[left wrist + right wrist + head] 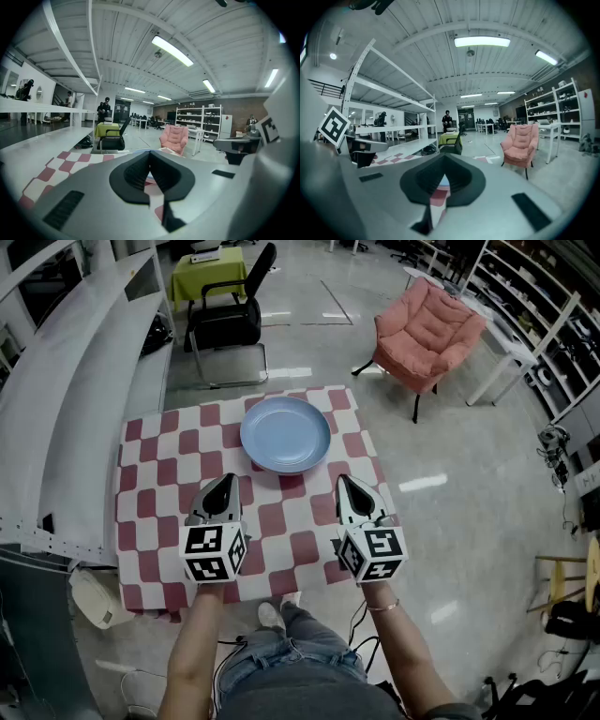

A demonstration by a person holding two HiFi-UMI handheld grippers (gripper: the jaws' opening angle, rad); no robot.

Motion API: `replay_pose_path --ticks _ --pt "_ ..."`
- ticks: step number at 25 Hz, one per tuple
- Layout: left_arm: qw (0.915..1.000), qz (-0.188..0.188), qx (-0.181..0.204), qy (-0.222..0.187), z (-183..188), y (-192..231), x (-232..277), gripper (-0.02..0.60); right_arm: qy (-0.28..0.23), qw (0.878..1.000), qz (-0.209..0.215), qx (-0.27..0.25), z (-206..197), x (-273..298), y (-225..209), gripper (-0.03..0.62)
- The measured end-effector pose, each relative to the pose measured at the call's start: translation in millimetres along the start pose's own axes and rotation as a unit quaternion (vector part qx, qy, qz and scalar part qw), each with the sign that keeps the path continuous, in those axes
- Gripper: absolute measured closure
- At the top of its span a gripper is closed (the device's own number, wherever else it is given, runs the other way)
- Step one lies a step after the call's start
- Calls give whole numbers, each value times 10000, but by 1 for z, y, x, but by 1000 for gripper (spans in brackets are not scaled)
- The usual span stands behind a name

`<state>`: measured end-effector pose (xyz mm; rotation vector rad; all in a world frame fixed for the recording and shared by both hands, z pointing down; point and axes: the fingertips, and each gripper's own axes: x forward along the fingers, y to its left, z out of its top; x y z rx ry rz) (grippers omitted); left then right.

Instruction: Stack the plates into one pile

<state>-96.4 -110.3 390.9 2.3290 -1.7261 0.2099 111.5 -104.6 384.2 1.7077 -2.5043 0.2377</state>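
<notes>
A light blue plate (285, 434) lies at the far middle of the red-and-white checkered table (155, 488); from above I cannot tell whether it is one plate or a pile. My left gripper (227, 478) hovers over the near left part of the table, shut and empty, its tips pointing toward the plate. My right gripper (343, 479) mirrors it at the near right, also shut with nothing held. In the left gripper view the jaws (150, 153) meet at a point. A sliver of the blue plate (442, 182) shows just below the closed tips in the right gripper view.
A black office chair (230, 320) stands beyond the table's far edge, with a green-covered table (206, 273) behind it. A pink armchair (424, 334) sits at the far right. White shelving (66, 371) runs along the left side. The person's legs are at the near edge.
</notes>
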Motion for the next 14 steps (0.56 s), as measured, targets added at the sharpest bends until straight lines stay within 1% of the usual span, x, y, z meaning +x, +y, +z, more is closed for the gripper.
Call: replay_pose_path --ticks 14 --pt "9994 -182 103 -289 15 -10 -56 566 -452 9989 24 -96 29 -42 37 586"
